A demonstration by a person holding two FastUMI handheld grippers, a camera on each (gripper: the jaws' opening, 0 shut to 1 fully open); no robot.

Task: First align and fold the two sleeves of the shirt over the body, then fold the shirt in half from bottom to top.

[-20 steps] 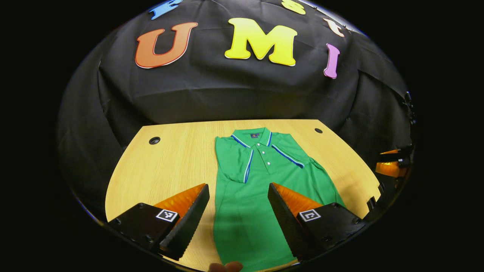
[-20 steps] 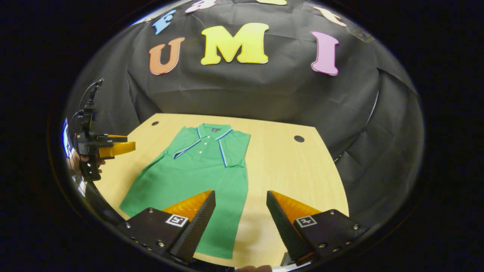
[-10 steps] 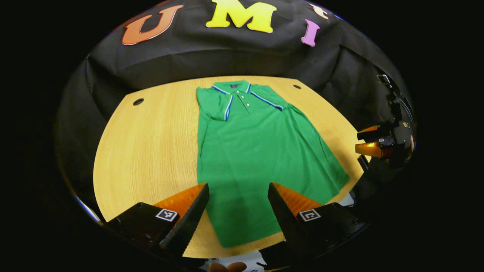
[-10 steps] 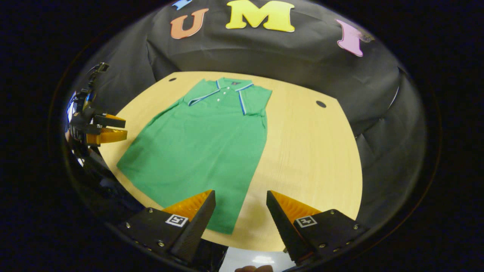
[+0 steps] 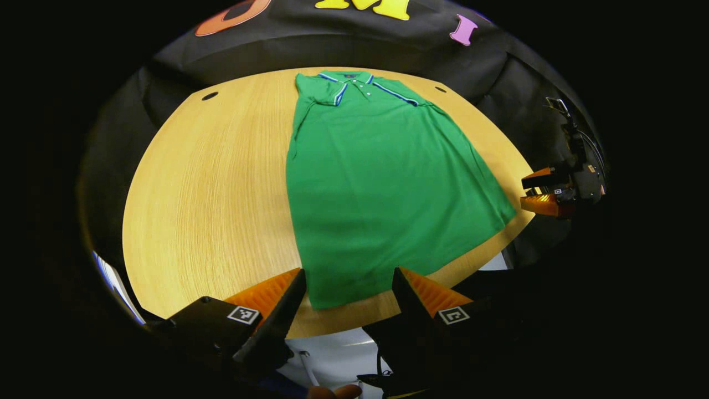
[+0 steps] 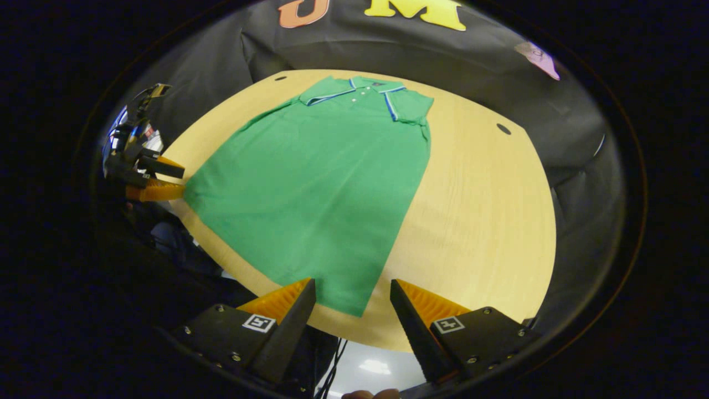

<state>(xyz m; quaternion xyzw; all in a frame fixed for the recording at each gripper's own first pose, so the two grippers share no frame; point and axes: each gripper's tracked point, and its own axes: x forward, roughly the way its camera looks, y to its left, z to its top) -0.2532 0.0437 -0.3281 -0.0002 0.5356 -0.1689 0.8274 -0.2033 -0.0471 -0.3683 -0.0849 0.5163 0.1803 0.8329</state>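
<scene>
A green polo shirt (image 5: 376, 177) (image 6: 316, 183) with blue-and-white trim lies flat on the wooden table, collar at the far end, both sleeves folded over its body. My left gripper (image 5: 348, 302) hangs open just above the shirt's near left hem corner, nothing between its fingers. My right gripper (image 6: 353, 310) hangs open above the near right hem corner. The right gripper (image 5: 545, 191) also shows at the right edge of the left gripper view, and the left gripper (image 6: 149, 177) at the left edge of the right gripper view.
The light wooden table (image 5: 210, 183) (image 6: 482, 216) has a curved near edge and round cable holes (image 5: 210, 96) (image 6: 503, 128) at its far corners. Black cloth stands behind it. Pale floor (image 6: 371, 366) shows below the table's edge.
Both grippers have pulled back toward the table's near edge and tilted downward, from over the shirt's body to its bottom hem. Both stayed open. The shirt has not moved.
</scene>
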